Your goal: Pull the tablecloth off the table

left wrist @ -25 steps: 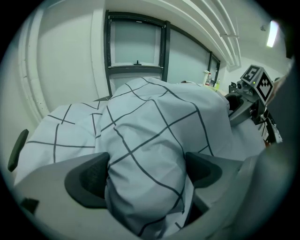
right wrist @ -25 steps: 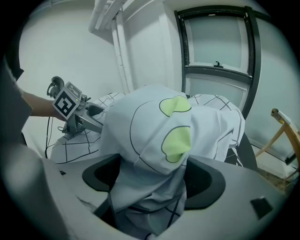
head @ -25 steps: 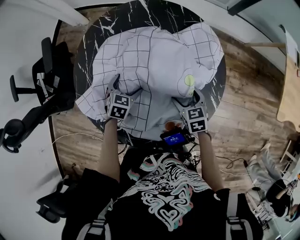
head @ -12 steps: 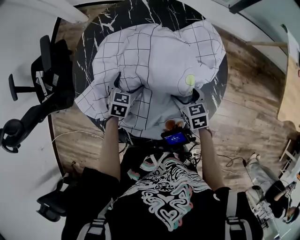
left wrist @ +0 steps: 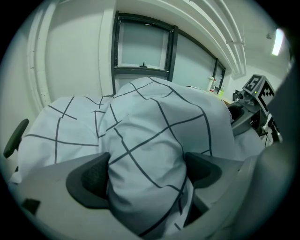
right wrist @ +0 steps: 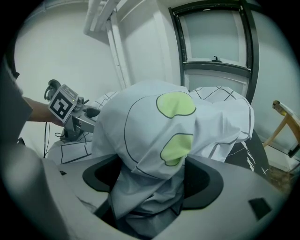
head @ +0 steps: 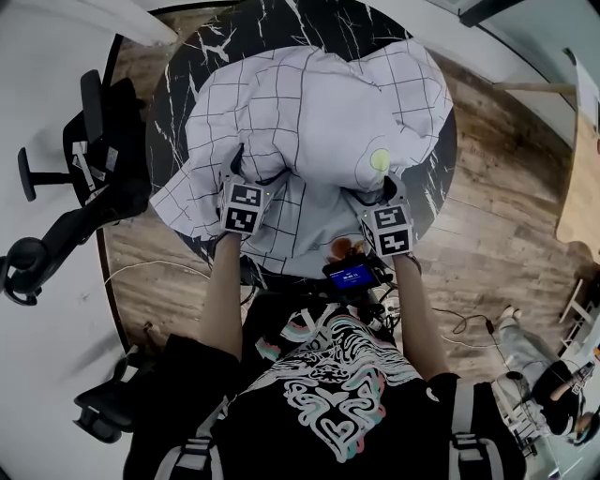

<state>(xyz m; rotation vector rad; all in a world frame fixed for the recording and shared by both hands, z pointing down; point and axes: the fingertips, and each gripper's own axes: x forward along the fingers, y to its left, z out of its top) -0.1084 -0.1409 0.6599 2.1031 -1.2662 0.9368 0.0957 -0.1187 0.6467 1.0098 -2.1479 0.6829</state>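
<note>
White cotton-like cloth with a thin dark grid, the tablecloth, lies heaped on the round black marble worktop. It is bunched rather than spread flat. Its long axis runs roughly left to right across the worktop, from a loose corner hanging over the near-left rim up to a puffed mound at the far right. The near hem drapes over the rim towards the person. A pale green patch sits on the cloth just beyond the right claw.

The left claw is clenched on a thick fold of the tablecloth; in the left gripper view the gridded fabric bulges out between both dark pads. The right claw likewise bites a gathered wad of the same cloth, the green patch folding just above its jaws in the right gripper view. The two claws stand apart, side by side along the near edge.

Much is hidden. In the head view both sets of claw tips are buried in the folds, and the near rim of the worktop is covered. The worktop's far edge is cut off by the frame. In the left gripper view the cloth blocks the worktop entirely. A black office chair stands to the left on the wooden floor.
</note>
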